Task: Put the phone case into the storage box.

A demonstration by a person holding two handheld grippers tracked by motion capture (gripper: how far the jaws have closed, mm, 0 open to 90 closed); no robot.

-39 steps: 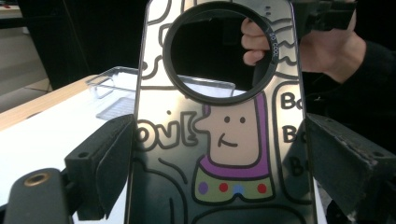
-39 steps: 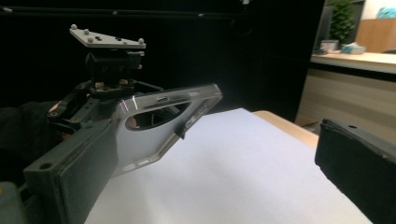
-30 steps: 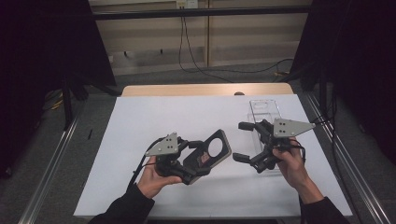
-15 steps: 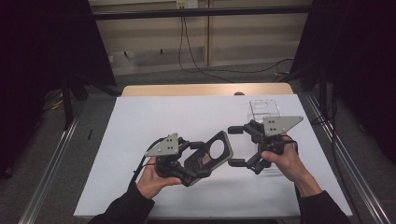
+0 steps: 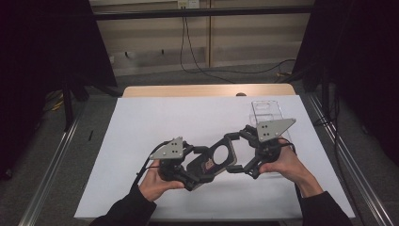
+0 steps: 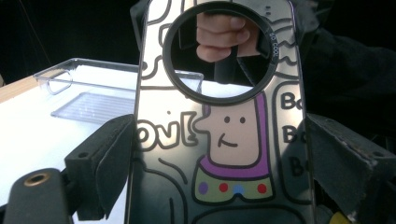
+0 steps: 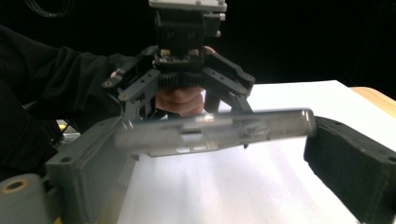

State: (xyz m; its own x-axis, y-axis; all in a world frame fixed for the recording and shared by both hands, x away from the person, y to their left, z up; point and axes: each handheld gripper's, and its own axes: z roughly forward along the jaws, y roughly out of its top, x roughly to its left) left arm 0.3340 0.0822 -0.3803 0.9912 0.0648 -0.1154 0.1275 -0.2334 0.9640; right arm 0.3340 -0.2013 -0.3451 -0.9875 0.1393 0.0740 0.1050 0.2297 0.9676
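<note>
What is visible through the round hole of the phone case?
In the left gripper view, through the phone case hole show fingers and a dark gripper part. The printed case wall covers whatever is around them.

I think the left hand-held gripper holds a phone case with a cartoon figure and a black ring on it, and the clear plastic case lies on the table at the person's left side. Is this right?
Not quite. The clear plastic case lies on the table at the person's right side, as the high view shows. The rest holds: the left hand-held gripper holds the phone case with a cartoon figure and a black ring.

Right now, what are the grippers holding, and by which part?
The left gripper clamps the cartoon-printed phone case by its long side edges. The right gripper brackets its top end; contact there cannot be told.
</note>
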